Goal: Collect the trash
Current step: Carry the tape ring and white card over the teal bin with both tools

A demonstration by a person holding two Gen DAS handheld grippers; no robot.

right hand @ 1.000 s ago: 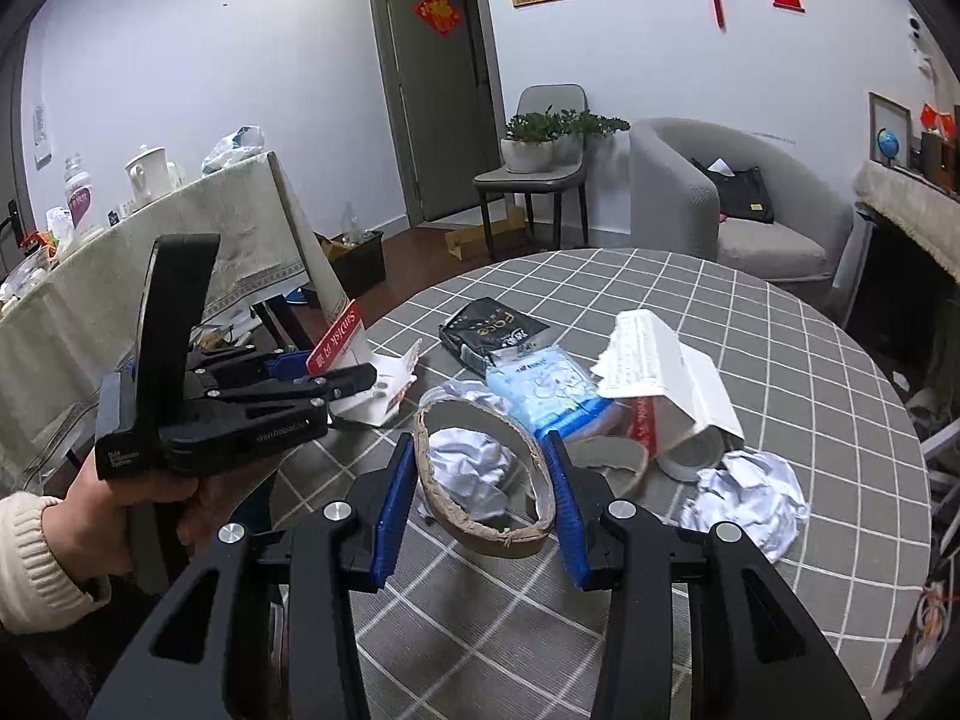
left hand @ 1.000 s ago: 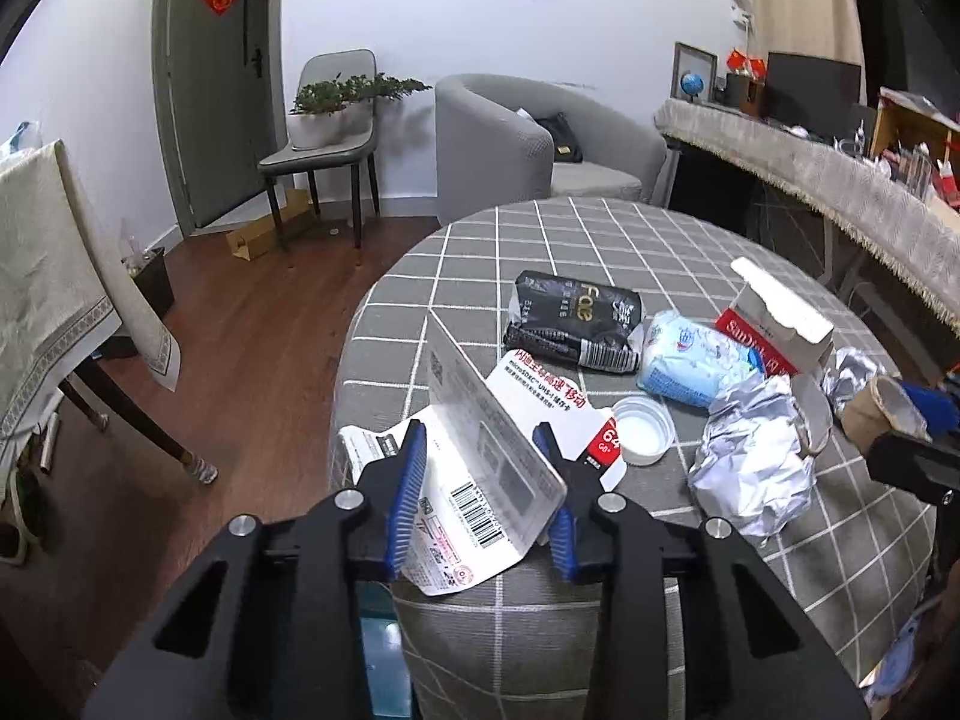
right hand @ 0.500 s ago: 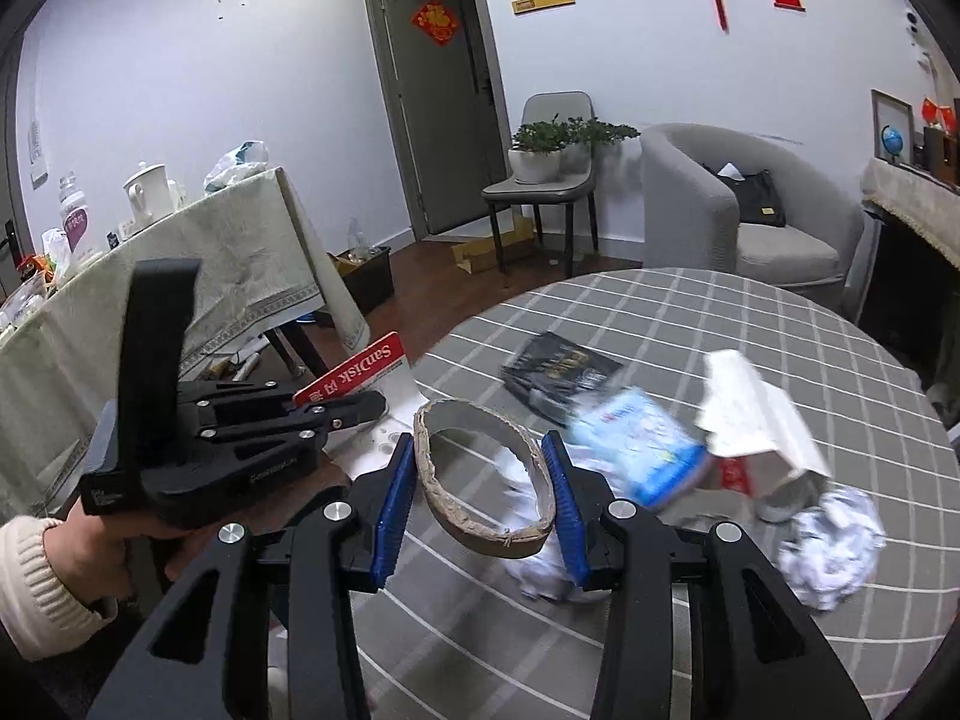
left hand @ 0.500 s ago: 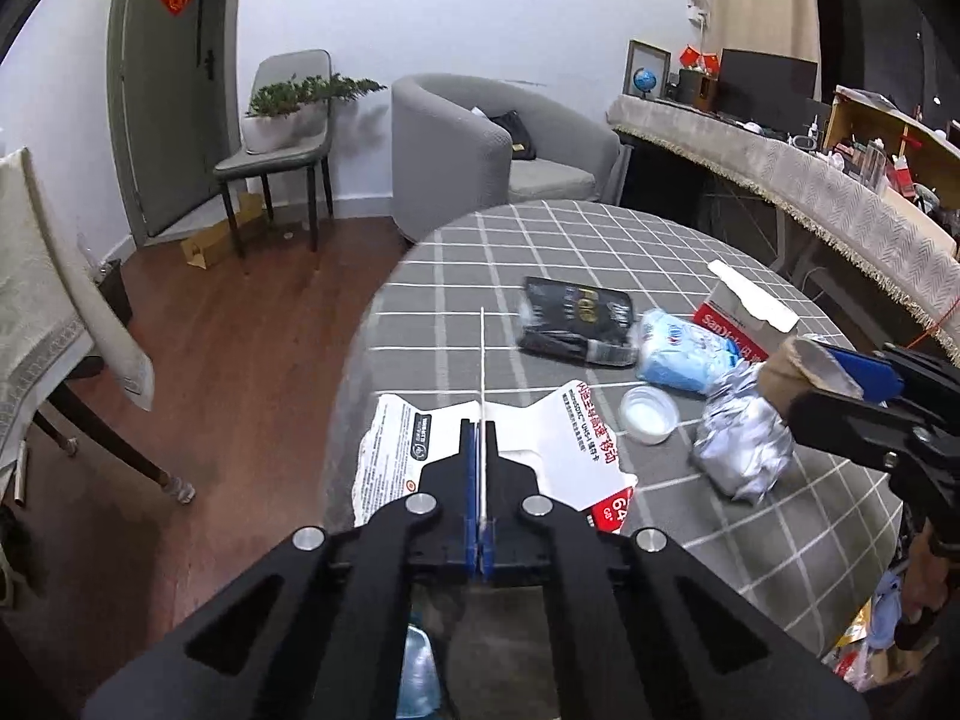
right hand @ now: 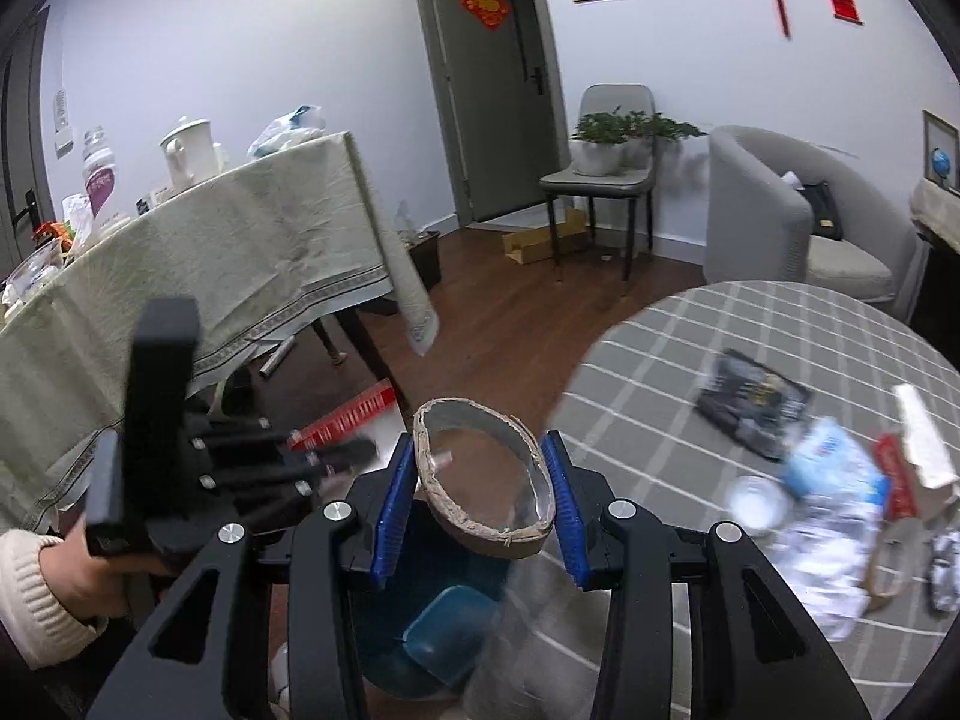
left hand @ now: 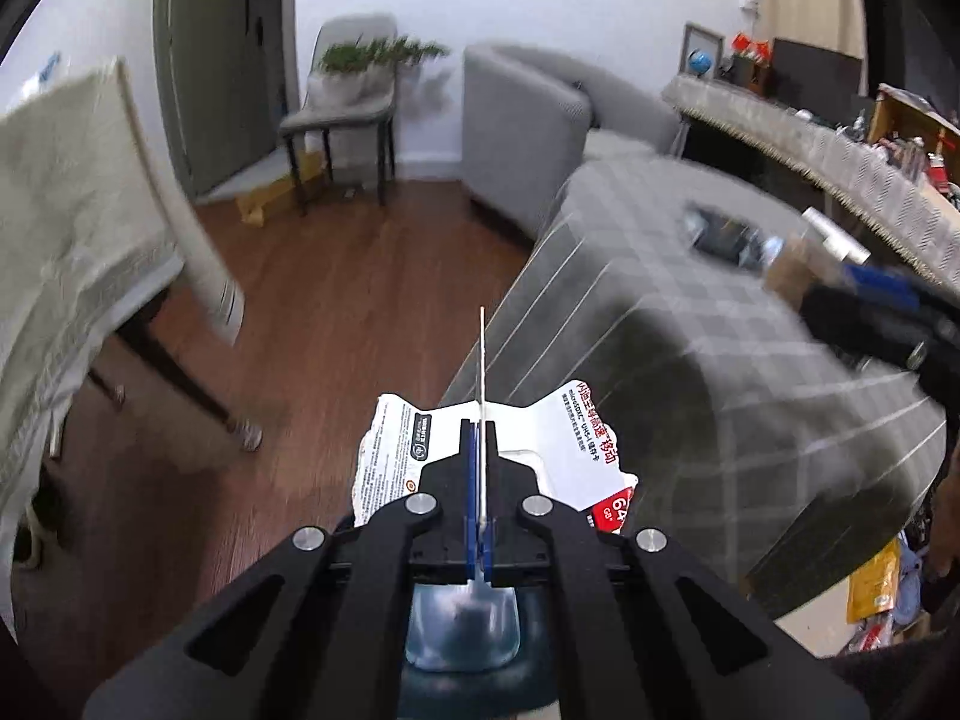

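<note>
My left gripper is shut on a white SanDisk card package, held off the round table's edge above the floor. The package's red edge shows in the right wrist view, in the left gripper. My right gripper is shut on a brown cardboard tape roll and holds it past the table edge over a blue bin with a clear liner. The right gripper with the roll also shows at the right of the left wrist view.
The round table with a grey checked cloth carries a black packet, a blue-white wrapper, a red-white box and crumpled foil. A cloth-covered table stands at left; chair and armchair behind.
My left gripper closed on the card package and lifted it off the table leftward. My right gripper carried the tape roll left off the table to above the bin.
</note>
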